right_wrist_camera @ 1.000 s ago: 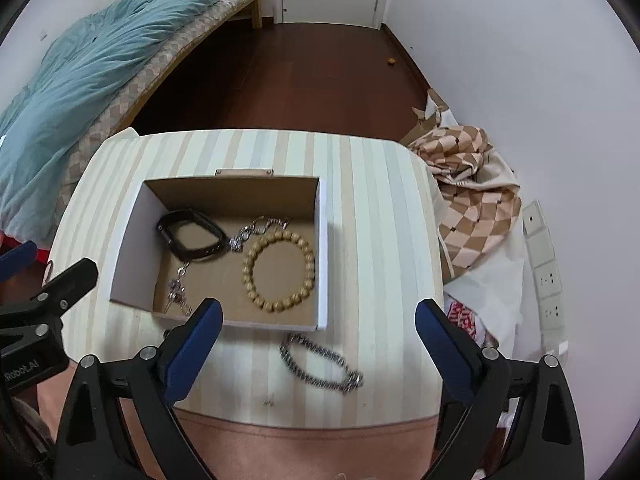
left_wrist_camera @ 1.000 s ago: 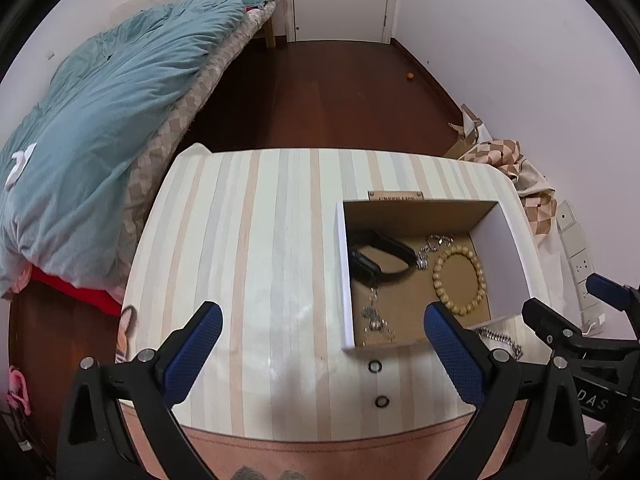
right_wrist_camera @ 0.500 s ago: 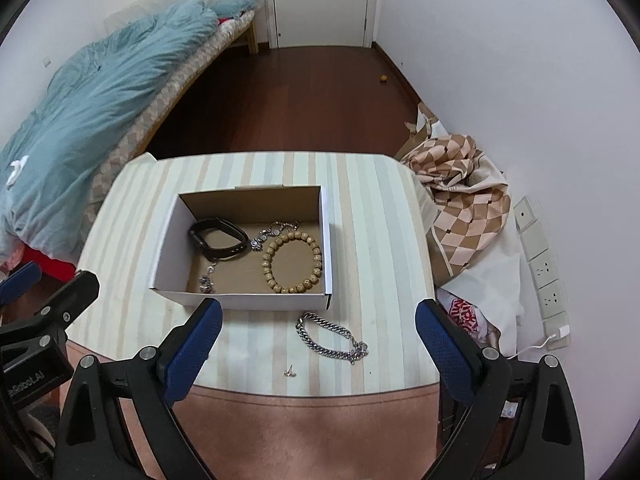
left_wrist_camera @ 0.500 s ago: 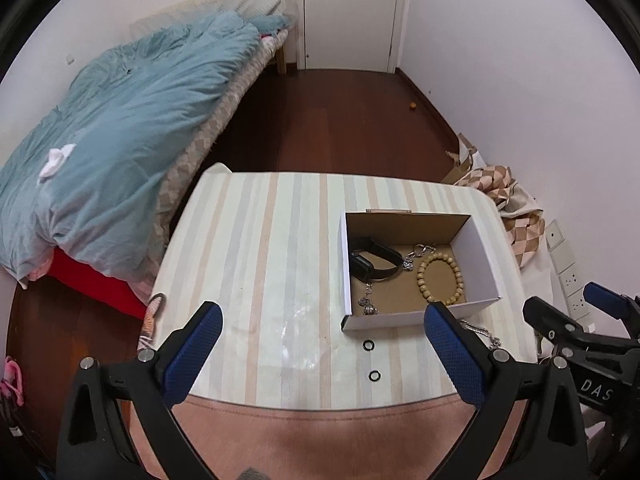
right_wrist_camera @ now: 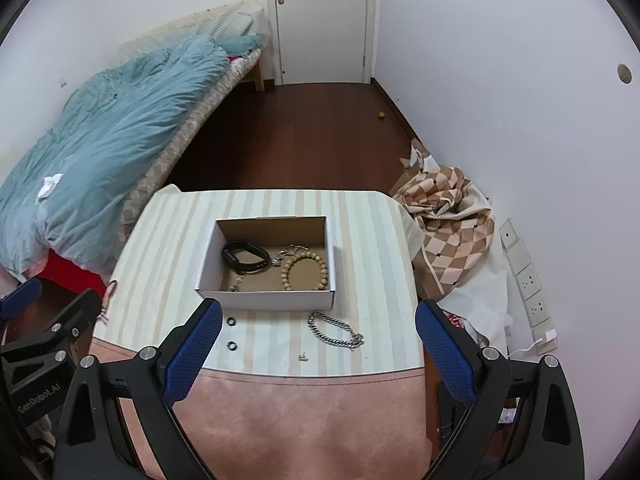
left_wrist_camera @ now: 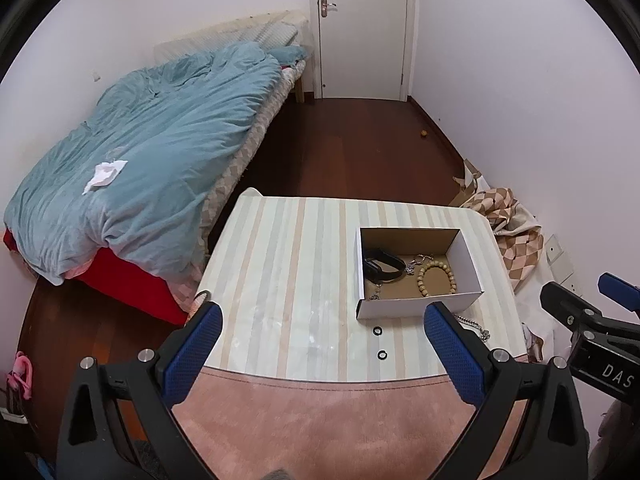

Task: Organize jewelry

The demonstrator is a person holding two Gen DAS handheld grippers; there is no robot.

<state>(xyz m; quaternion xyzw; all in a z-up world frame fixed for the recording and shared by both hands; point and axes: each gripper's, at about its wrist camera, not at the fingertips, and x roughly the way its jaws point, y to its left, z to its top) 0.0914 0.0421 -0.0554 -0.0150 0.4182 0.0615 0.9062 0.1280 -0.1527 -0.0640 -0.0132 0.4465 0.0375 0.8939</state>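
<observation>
An open white cardboard box [right_wrist_camera: 276, 300] [left_wrist_camera: 400, 310] stands on the striped table [right_wrist_camera: 168, 264]. In it lie a black band [right_wrist_camera: 245, 257], a wooden bead bracelet [right_wrist_camera: 305, 271] and a silver chain piece [right_wrist_camera: 290, 250]. On the table in front of the box lie a silver chain bracelet [right_wrist_camera: 334, 332], two small black rings [right_wrist_camera: 231, 322] [right_wrist_camera: 231, 345] and a tiny earring [right_wrist_camera: 303, 357]. My left gripper [left_wrist_camera: 320, 340] and my right gripper [right_wrist_camera: 318, 340] are both open and empty, held high above the table's near edge.
A bed with a teal duvet [left_wrist_camera: 152, 152] stands left of the table. A checkered cloth heap [right_wrist_camera: 448, 216] lies on the floor at the right by the wall. A pink cloth [right_wrist_camera: 300, 420] covers the table's near end. A closed door [right_wrist_camera: 324, 20] is at the back.
Both grippers have pulled back and up from the table. The box and jewelry look smaller, and more of the room shows. Nothing on the table has moved.
</observation>
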